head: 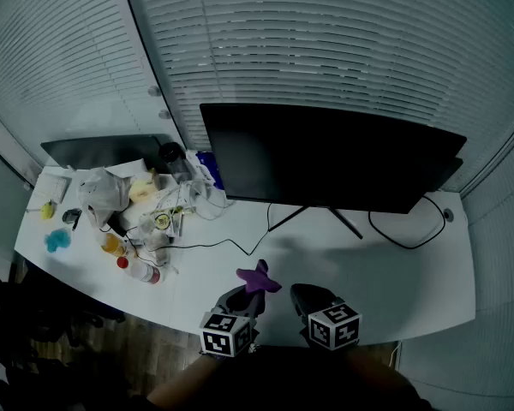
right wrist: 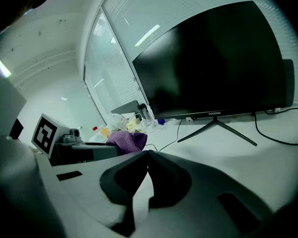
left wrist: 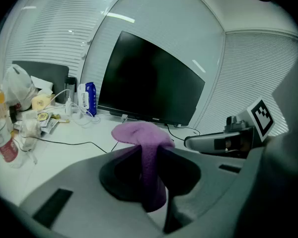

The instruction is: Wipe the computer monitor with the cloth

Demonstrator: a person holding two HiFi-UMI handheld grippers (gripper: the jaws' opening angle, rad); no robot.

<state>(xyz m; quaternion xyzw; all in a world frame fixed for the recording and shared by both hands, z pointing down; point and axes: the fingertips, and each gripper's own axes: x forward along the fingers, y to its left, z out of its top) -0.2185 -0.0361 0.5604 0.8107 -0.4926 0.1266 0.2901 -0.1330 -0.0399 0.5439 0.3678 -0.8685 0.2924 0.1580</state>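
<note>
A wide black monitor stands on a V-shaped foot at the back of the white desk; it also fills the left gripper view and the right gripper view. My left gripper is shut on a purple cloth near the desk's front edge. The cloth bunches above the closed jaws and hangs between them. My right gripper sits just to the right of it, shut with nothing held. From the right gripper view the cloth shows at the left.
Clutter fills the desk's left part: a white bag, bottles, a blue pack, a laptop and thin cables. A black cable loops right of the monitor foot. Blinds cover the windows behind.
</note>
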